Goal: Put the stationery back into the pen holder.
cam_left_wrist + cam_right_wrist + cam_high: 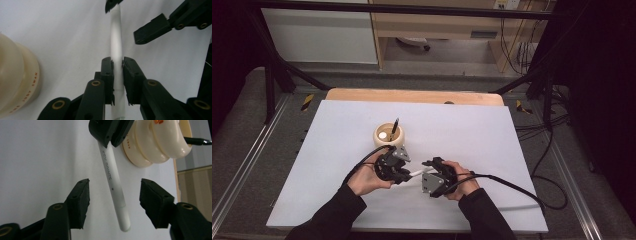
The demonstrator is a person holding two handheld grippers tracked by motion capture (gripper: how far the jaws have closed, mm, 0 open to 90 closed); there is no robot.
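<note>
My left gripper (117, 65) has its jaws clenched on a white pen (116, 37), held just above the white desk (492, 130). My right gripper (113, 202) has its jaws released, one on each side of the pen's free end, not touching it. The right gripper view reads "KEY POINTS" along the barrel. The left gripper view reads "JUDY SWAN" in orange on the cream holder (15, 80). The high view shows a black pen (395, 126) standing in that holder.
</note>
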